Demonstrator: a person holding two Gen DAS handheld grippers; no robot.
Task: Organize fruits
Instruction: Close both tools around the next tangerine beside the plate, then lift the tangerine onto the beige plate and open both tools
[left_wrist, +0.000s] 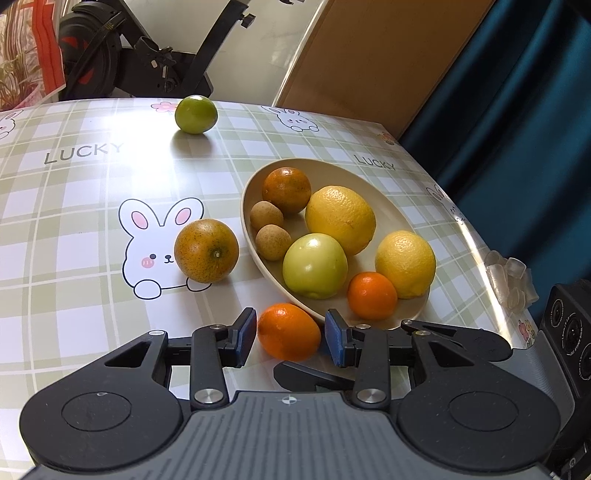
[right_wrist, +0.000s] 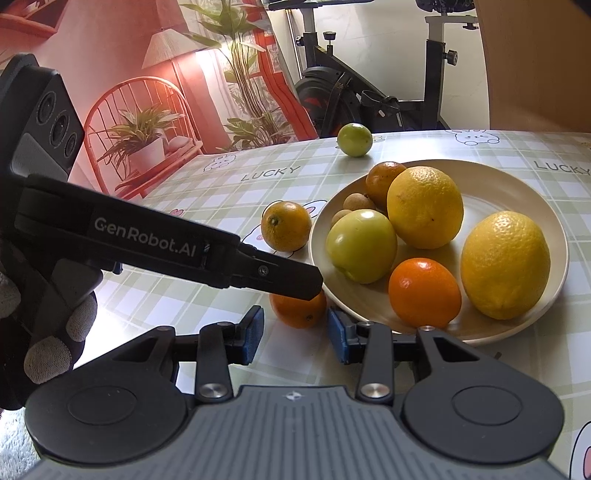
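Note:
A beige plate (left_wrist: 391, 218) (right_wrist: 517, 184) holds two lemons, a green apple, two tangerines and two small brown fruits. A small orange tangerine (left_wrist: 288, 331) (right_wrist: 297, 308) lies on the table by the plate's near rim. My left gripper (left_wrist: 290, 338) is open with its blue pads on either side of this tangerine, not clamped. It shows from the side in the right wrist view (right_wrist: 306, 284). My right gripper (right_wrist: 295, 334) is open and empty, just in front of the same tangerine. A speckled orange (left_wrist: 206, 250) (right_wrist: 286, 226) and a green lime (left_wrist: 195, 113) (right_wrist: 354, 139) lie loose on the table.
The table has a green checked cloth with rabbits (left_wrist: 155, 243). An exercise bike (right_wrist: 369, 92) stands behind the far edge. A blue curtain (left_wrist: 517, 110) hangs at the right. Clear plastic bits (left_wrist: 511, 280) lie at the right edge.

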